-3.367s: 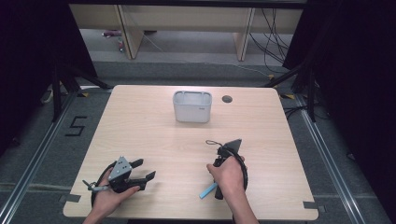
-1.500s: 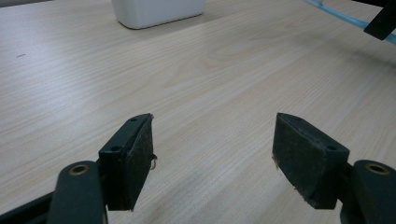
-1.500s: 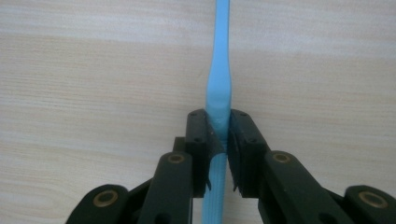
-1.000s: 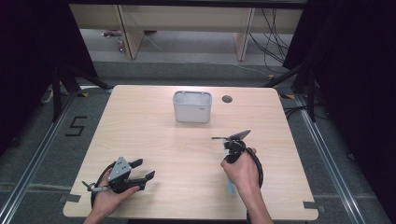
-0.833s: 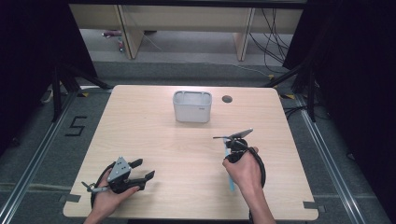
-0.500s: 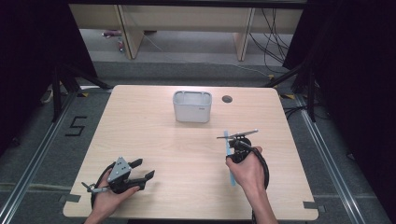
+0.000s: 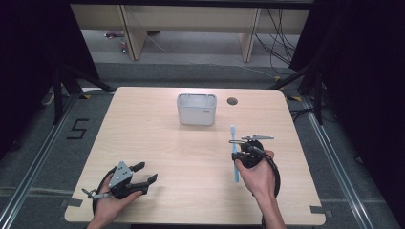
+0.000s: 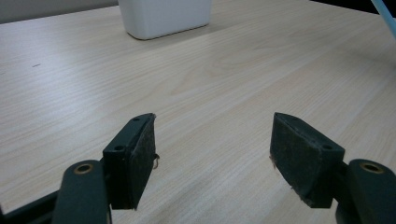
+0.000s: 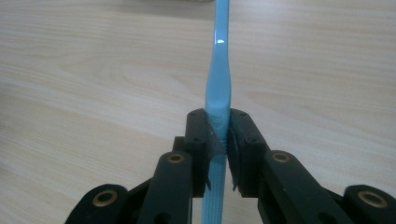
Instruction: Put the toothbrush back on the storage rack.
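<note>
Your right gripper (image 7: 235, 151) is clamped on the blue toothbrush (image 7: 234, 157) — pads squeezing the handle partway along, the brush held above the wooden surface (image 7: 191, 157) at the right, its head end pointing toward the far side. The white bin (image 7: 197, 109) stands well apart, at the far middle. Your left gripper (image 7: 144, 173) rests near the left corner — jaws spread, nothing between them.
</note>
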Action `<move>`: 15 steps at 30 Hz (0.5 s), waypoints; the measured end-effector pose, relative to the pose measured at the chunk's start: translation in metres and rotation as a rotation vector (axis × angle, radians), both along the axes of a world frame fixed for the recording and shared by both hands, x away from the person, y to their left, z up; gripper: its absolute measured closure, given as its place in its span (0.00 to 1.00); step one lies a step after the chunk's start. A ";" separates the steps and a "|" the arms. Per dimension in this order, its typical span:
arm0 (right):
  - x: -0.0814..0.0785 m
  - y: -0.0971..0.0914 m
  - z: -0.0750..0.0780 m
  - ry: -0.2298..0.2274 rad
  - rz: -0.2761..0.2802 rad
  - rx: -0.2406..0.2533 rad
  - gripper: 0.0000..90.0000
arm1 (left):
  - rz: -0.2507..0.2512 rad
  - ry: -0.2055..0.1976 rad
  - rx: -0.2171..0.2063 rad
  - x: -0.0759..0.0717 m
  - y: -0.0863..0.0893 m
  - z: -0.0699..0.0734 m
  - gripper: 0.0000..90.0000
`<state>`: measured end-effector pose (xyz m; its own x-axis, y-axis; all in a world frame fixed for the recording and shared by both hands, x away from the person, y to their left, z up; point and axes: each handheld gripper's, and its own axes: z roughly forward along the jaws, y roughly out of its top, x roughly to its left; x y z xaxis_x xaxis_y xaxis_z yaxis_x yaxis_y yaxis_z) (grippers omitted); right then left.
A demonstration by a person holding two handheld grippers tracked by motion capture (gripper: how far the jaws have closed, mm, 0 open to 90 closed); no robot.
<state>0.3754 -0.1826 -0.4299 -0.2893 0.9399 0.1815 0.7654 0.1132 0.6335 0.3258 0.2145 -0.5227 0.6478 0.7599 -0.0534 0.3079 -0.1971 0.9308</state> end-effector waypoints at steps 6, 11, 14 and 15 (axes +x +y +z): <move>-0.003 -0.004 0.001 -0.026 0.005 0.045 0.88 | 0.004 -0.003 0.001 0.000 0.000 0.000 0.34; -0.002 -0.007 -0.001 -0.112 0.021 0.045 0.88 | 0.011 -0.003 0.009 -0.001 0.000 0.001 0.34; -0.004 -0.008 0.001 -0.149 0.021 0.070 0.88 | 0.015 -0.003 0.006 -0.001 0.000 0.001 0.34; -0.004 -0.008 0.001 -0.149 0.021 0.070 0.88 | 0.015 -0.003 0.006 -0.001 0.000 0.001 0.34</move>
<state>0.3709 -0.1908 -0.4287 -0.3376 0.9198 0.2001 0.6601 0.0798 0.7470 0.3246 0.2149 -0.5222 0.6367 0.7697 -0.0468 0.3077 -0.1980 0.9306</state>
